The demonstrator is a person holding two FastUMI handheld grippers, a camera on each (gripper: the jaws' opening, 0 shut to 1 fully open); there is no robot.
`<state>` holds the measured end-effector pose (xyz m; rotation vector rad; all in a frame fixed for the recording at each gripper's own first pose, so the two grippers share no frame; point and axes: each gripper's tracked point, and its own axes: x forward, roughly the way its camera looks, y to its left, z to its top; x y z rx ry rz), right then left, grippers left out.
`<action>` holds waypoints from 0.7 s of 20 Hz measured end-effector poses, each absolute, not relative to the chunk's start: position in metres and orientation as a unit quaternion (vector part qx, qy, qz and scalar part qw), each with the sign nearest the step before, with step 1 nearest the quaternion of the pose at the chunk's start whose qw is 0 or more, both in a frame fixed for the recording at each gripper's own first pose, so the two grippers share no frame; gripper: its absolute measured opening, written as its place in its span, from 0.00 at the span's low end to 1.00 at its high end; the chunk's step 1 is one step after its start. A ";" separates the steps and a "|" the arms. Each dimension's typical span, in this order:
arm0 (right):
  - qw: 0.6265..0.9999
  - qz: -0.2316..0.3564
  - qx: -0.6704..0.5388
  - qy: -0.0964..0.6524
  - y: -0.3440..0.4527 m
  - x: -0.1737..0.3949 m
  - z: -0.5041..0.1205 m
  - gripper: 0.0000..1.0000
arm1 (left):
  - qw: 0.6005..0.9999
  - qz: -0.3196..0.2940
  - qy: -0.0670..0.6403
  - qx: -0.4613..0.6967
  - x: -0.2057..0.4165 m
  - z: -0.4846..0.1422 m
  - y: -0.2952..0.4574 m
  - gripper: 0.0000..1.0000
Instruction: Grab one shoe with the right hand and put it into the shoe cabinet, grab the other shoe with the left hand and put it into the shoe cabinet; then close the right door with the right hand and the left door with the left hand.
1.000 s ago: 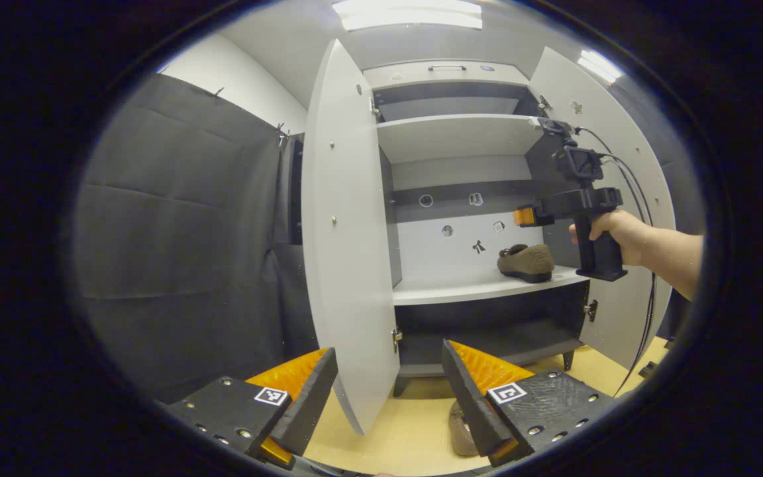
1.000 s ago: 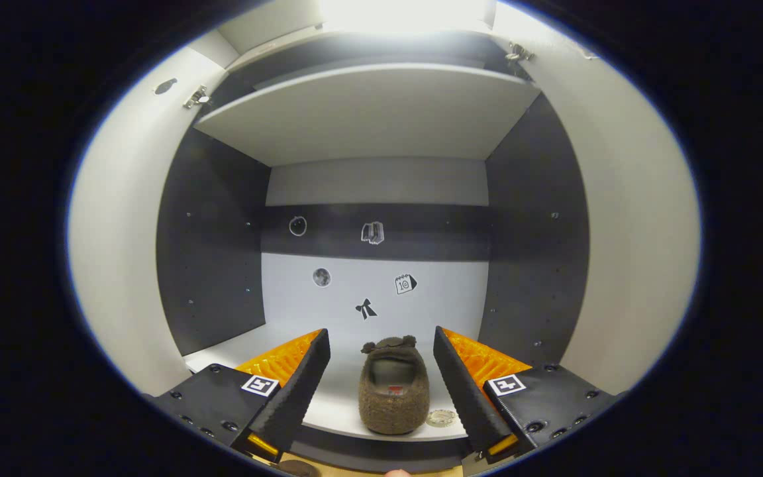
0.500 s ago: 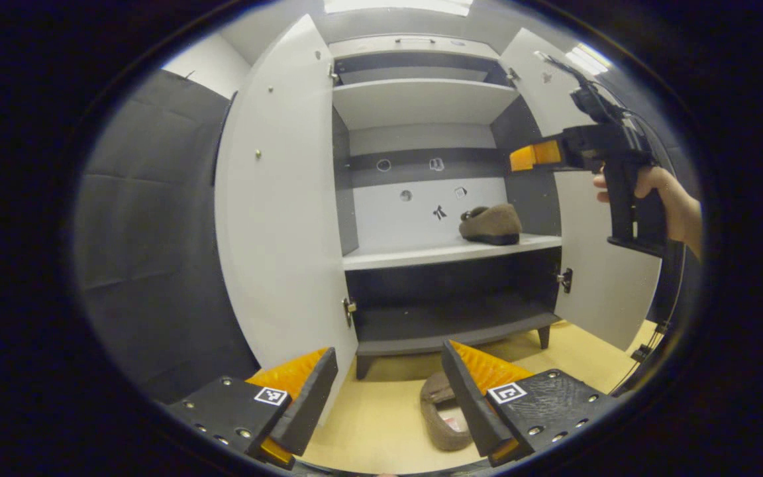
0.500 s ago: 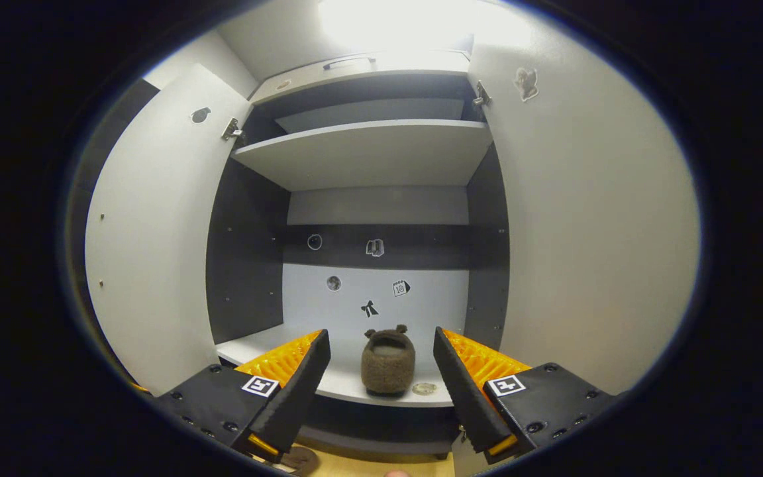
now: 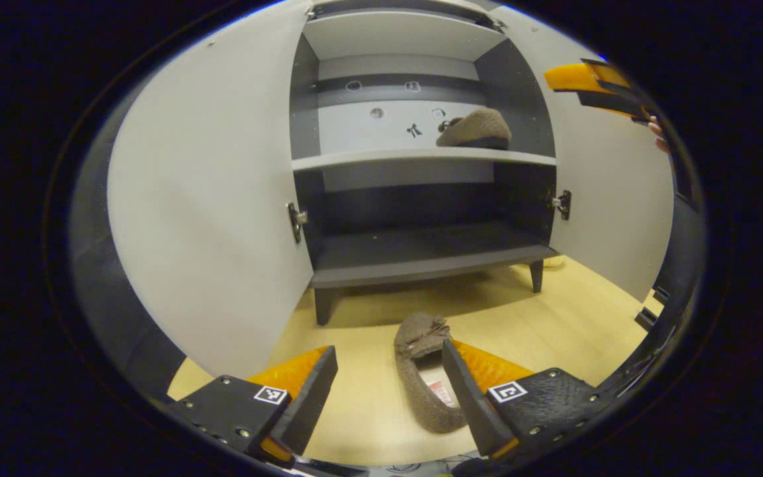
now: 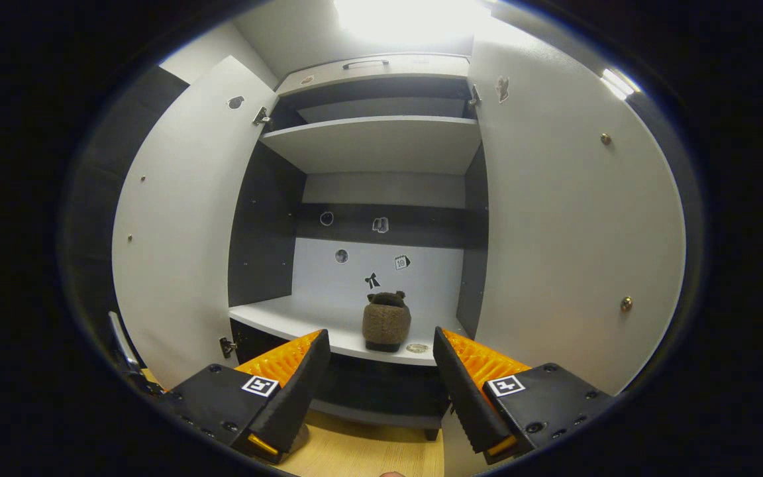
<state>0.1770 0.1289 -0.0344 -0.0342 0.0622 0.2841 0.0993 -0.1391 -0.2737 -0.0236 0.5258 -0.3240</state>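
One brown fuzzy shoe (image 5: pixel 475 128) (image 6: pixel 387 320) sits on the middle shelf (image 5: pixel 381 159) of the open shoe cabinet, towards its right side. The other brown shoe (image 5: pixel 424 373) lies on the wooden floor in front of the cabinet, just ahead of my left gripper (image 5: pixel 388 394), which is open above it with its right finger overlapping the shoe's side. My right gripper (image 6: pixel 379 384) is open and empty, held back from the shelf, and it shows at the upper right of the left gripper view (image 5: pixel 593 86).
Both white doors stand wide open, the left door (image 5: pixel 216 199) (image 6: pixel 183 245) and the right door (image 5: pixel 613 192) (image 6: pixel 567 232). A dark bottom shelf (image 5: pixel 421 258) sits on short legs above the floor (image 5: pixel 554 324). An upper shelf (image 6: pixel 375 139) lies above.
My left gripper has tilted down and moved towards the shoe on the floor, which now lies between its fingers' line. My right gripper has pulled back from the shelf, leaving its shoe there.
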 end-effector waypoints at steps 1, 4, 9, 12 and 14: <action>0.989 0.142 -0.017 0.034 0.128 0.175 -0.038 0.98 | 0.948 -0.159 0.275 -0.019 0.100 -0.282 -0.140 0.93; 0.988 0.144 -0.024 0.052 0.120 0.169 -0.051 0.98 | 0.939 -0.154 0.306 -0.033 0.107 -0.306 -0.142 0.94; 0.988 0.143 -0.012 0.064 0.115 0.165 -0.059 0.99 | 0.925 -0.155 0.345 -0.019 0.113 -0.346 -0.151 0.94; 0.987 0.143 -0.010 0.068 0.112 0.162 -0.062 0.98 | 0.916 -0.159 0.367 -0.005 0.112 -0.367 -0.157 1.00; 0.987 0.144 -0.010 0.071 0.112 0.159 -0.064 0.98 | 0.910 -0.163 0.381 -0.015 0.113 -0.378 -0.162 1.00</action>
